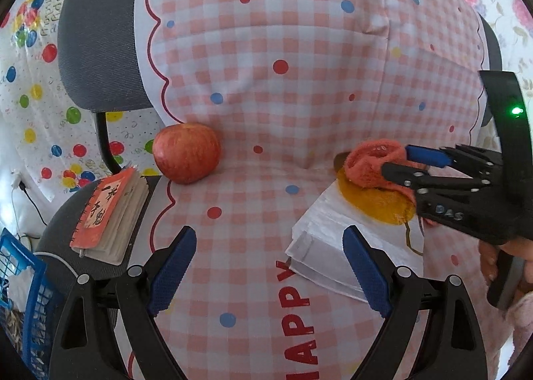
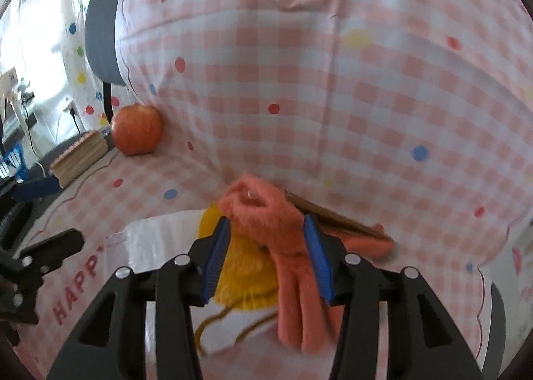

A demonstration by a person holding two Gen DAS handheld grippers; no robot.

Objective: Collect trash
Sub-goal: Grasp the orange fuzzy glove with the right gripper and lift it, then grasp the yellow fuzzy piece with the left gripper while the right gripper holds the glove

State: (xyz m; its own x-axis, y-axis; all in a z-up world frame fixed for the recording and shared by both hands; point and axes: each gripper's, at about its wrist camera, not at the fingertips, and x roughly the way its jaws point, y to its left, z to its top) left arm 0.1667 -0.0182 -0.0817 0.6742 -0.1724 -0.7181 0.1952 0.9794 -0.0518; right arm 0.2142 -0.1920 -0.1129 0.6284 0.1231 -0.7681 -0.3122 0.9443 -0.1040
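Orange fuzzy glove [image 2: 266, 213], caught between the blue pads [image 2: 218, 260] of the right gripper [image 2: 266, 261], fingers of the glove dangling down toward the camera. Lying on a yellow knitted piece [image 2: 246, 280] with a loose yarn tail, itself on a white plastic bag [image 1: 336, 246]. Brown chopsticks [image 2: 336, 216] just behind the glove, touching it or nearly so.

Right gripper [image 1: 396, 161] entering from the right in the left wrist view, level, pointing left, jaws closed on the glove, green light lit on its body, a bare hand [image 1: 499, 263] on the handle below. Left gripper [image 1: 266, 270] low in the foreground, jaws wide apart, holding nothing, aimed across the seat between bag and notebook.

All resting on an office chair [image 1: 96, 46] with grey backrest, draped in a pink-and-white checked cloth [image 1: 283, 113] with coloured dots and red lettering. One red apple [image 1: 186, 156] at the fold of seat and back, well apart from the glove. One orange-covered spiral notebook [image 1: 106, 216] at the seat's left edge, near the apple. One blue plastic basket [image 1: 23, 283] at far left, beside the chair. Balloon-print sheet [image 1: 33, 96] behind the chair.
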